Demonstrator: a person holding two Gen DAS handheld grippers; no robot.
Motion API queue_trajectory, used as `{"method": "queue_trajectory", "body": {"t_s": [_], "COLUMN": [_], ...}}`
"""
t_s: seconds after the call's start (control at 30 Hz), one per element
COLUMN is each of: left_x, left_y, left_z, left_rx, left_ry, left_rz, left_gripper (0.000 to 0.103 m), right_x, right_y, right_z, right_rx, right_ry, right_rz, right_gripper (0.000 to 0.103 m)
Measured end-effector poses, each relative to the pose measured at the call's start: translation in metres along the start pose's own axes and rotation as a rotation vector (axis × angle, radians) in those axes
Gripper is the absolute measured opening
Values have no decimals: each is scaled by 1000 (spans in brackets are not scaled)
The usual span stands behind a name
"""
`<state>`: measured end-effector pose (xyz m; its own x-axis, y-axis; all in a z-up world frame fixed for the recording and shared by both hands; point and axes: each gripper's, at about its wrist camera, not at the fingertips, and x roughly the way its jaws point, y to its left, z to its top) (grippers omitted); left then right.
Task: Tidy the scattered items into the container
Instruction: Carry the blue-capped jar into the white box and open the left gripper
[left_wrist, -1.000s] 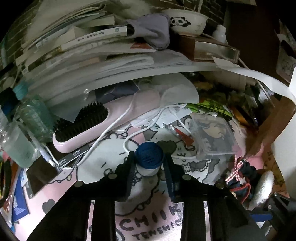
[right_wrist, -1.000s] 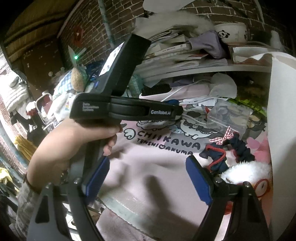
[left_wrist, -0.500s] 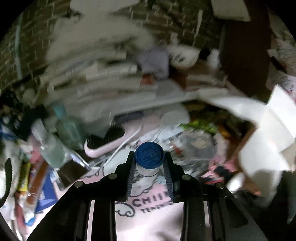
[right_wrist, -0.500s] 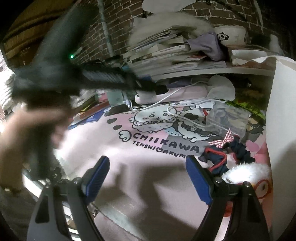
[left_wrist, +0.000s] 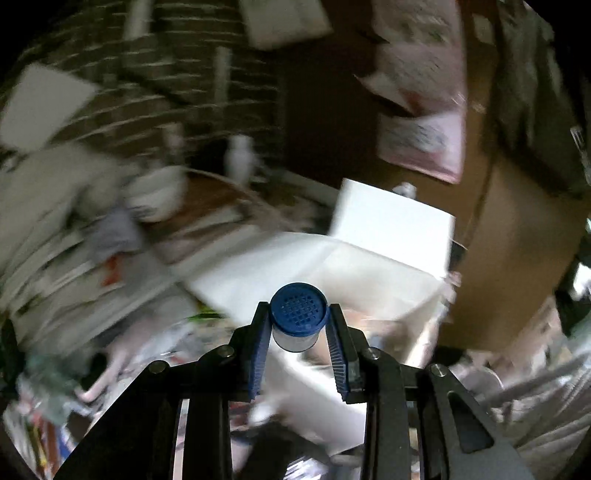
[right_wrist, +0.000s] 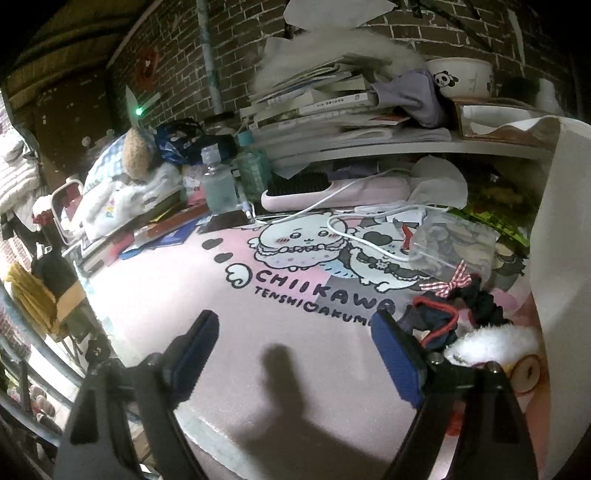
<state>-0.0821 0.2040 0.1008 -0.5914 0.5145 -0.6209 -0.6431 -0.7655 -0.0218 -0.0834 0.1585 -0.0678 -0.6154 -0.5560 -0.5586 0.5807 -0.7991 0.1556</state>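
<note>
Lifted off the pink mat (right_wrist: 155, 295), the left gripper (left_wrist: 299, 345) now carries its blue-capped jar (left_wrist: 298, 317), pinched narrowly, over the white box (left_wrist: 369, 266). Right gripper (right_wrist: 295, 354) hovers unmoved, wide apart, empty.

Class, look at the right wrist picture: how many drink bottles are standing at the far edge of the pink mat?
2. A clear bottle stands at the mat's far left edge; a teal-capped bottle stands just behind and right of it, beside the hairbrush. The clutter may hide others.
</note>
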Motion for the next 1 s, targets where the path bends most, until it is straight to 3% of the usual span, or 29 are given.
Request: {"method": "queue_trajectory", "body": {"t_s": [0.2,0.53,0.8,1.0], "left_x": [59,91,84,60], "left_y": [-27,-35,-32,-20], "left_z": [10,6,1,-2], "left_rx": [35,43,44,4], "left_ry": [148,253,230,165], "left_rz": [-22,19,32,50], "left_gripper": [25,27,65,73], "right_x": [1,-1,-1,0], "right_y": [-4,-5,-4,-1], "right_z": [0,-1,-1,-3], "right_rx": [1,-6,-7,-11], "right_ry": [-19,-29,-28,-22], "right_rz": [3,19,15,7], "right_gripper": [83,83,84,84]}}
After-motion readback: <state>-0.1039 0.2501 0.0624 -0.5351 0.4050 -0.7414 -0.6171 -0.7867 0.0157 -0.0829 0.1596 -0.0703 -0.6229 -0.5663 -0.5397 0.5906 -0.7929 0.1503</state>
